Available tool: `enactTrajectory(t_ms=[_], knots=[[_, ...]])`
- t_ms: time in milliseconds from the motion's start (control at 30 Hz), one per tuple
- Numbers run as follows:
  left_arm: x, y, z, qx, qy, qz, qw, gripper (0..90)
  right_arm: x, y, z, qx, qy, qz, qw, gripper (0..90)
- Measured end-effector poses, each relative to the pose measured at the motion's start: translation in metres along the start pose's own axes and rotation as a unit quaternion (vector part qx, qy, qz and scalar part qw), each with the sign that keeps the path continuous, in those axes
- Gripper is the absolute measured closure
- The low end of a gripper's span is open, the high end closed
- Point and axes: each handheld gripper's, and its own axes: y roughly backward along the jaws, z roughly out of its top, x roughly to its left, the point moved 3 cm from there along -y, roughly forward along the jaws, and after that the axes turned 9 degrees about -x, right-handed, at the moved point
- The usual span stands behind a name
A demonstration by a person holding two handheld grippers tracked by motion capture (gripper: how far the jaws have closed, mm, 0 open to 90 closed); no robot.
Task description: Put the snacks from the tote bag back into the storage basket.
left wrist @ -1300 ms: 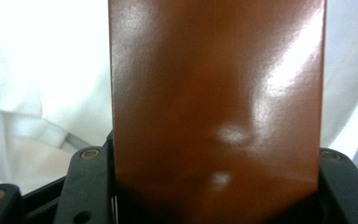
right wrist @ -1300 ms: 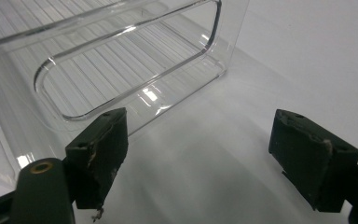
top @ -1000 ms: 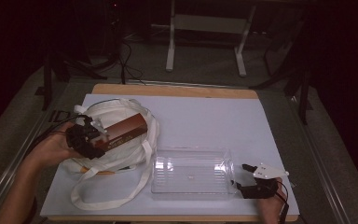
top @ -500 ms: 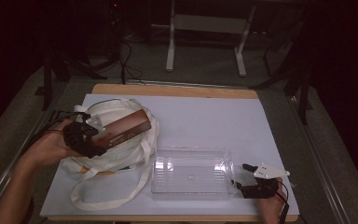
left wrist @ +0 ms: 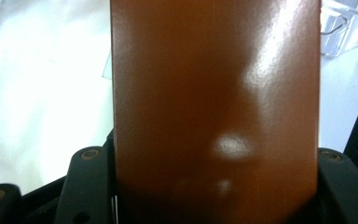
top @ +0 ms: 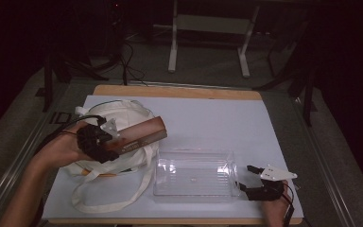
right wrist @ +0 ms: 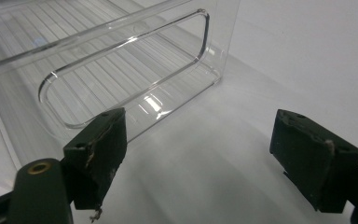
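The left gripper clamps a glossy brown box, holding it above the white cloth bag; the box hides that gripper's jaw tips and part of the bag. The right gripper, spread with nothing between its worn black pads, rests beside the ribbed clear plastic bin.
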Motion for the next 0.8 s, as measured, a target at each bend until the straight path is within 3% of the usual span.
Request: enactTrajectory(t_ms=[500,800], knots=[[-0.012,-0.01,0.012,0.012,-0.028,-0.016,0.9994,43.0,0.0,0.0,0.0,0.003,0.001,0.0,1.0,18.1],[-0.019,-0.011,0.023,0.001,-0.044,-0.024,0.9987,43.0,0.0,0.0,0.0,0.003,0.0,0.0,1.0,18.0]])
